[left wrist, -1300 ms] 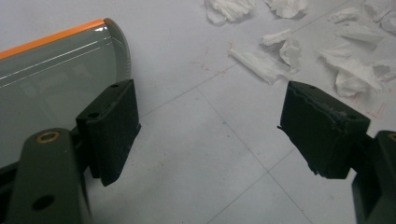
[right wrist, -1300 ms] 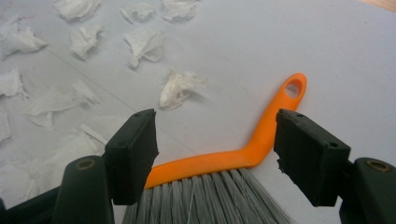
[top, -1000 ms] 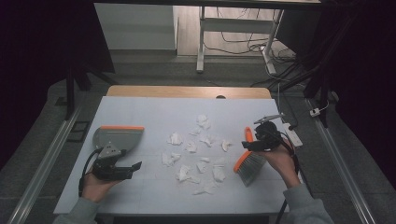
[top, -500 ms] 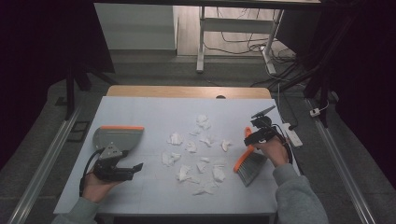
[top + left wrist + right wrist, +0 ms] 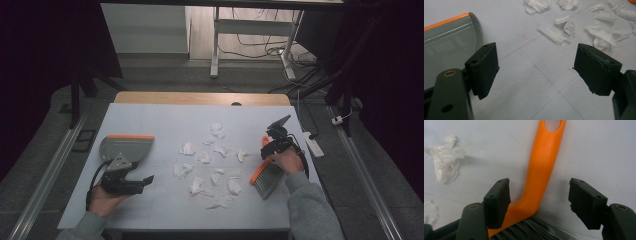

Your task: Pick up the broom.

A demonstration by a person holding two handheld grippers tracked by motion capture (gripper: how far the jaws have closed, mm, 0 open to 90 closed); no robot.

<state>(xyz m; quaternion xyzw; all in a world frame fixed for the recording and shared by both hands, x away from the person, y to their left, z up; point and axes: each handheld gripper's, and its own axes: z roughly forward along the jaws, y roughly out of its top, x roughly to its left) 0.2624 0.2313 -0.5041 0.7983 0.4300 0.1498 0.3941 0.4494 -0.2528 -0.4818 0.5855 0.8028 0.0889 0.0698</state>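
Note:
A brush with an orange handle (image 5: 544,157) and grey bristles (image 5: 265,184) lies at the right of the white-covered table (image 5: 165,120). My right gripper (image 5: 540,197) straddles the handle just above the bristles. Its jaws have just been closing, with the handle between them, and the right pad still stands clear of it. A grey dustpan (image 5: 125,148) with an orange lip rests at the left. Just in front of it my left gripper (image 5: 144,181) hovers open with nothing between its jaws; the pan's edge (image 5: 446,40) sits beside its left jaw. Several crumpled white paper scraps (image 5: 210,162) lie between pan and brush.
Bare white sheet lies under the left gripper (image 5: 536,68), with scraps (image 5: 564,27) further ahead. One scrap (image 5: 445,157) lies left of the brush handle. A wooden table edge (image 5: 200,97) shows at the back, a white power strip (image 5: 312,142) off the right edge.
My right gripper has come down and slightly left over the brush handle. The left gripper and the dustpan have stayed where they were.

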